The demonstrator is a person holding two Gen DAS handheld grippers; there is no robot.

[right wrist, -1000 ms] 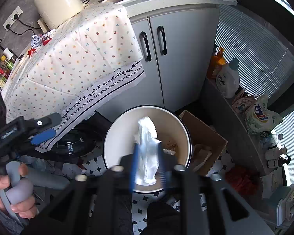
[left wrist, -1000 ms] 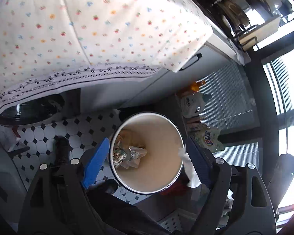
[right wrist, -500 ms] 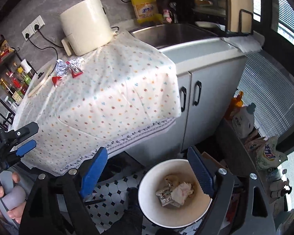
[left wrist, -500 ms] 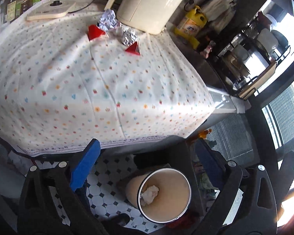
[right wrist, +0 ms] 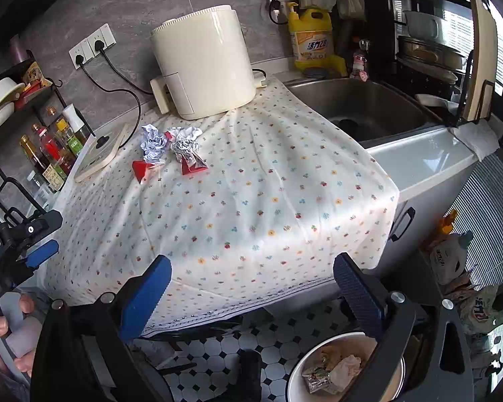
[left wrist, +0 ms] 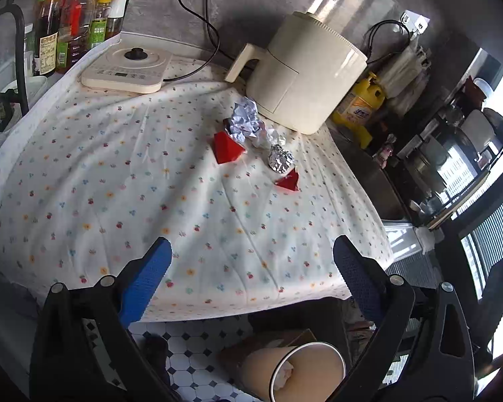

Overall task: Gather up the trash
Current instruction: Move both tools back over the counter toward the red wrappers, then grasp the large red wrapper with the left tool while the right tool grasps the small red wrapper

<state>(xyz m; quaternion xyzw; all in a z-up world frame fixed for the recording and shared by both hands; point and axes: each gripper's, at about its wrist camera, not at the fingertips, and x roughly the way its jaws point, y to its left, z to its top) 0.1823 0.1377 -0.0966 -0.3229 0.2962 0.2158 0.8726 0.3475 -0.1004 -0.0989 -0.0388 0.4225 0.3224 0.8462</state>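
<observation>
Trash lies on the flowered tablecloth (left wrist: 151, 201) near the cream air fryer (left wrist: 305, 73): a crumpled foil wrapper (left wrist: 244, 119), a foil ball (left wrist: 280, 162), a red paper piece (left wrist: 228, 147) and a smaller red piece (left wrist: 289, 181). The same trash shows in the right wrist view: foil wrapper (right wrist: 154, 142), foil ball (right wrist: 184, 147), red pieces (right wrist: 142, 169) (right wrist: 191, 167). The white bin (right wrist: 301, 372) on the floor holds tissue and wrappers; it also shows in the left wrist view (left wrist: 305, 368). My left gripper (left wrist: 251, 278) and right gripper (right wrist: 251, 284) are open and empty above the table's front edge.
An induction hob (left wrist: 127, 70) and sauce bottles (left wrist: 77, 16) stand at the table's back left. A sink (right wrist: 362, 104), yellow detergent bottle (right wrist: 312, 40) and dish rack (right wrist: 429, 40) are to the right. Cabinets and detergent bags (right wrist: 449, 258) flank the bin. The left gripper shows at the right view's left edge (right wrist: 23, 244).
The right gripper opened and dropped the white tissue into the bin. Both grippers then rose from over the bin to face the tabletop trash.
</observation>
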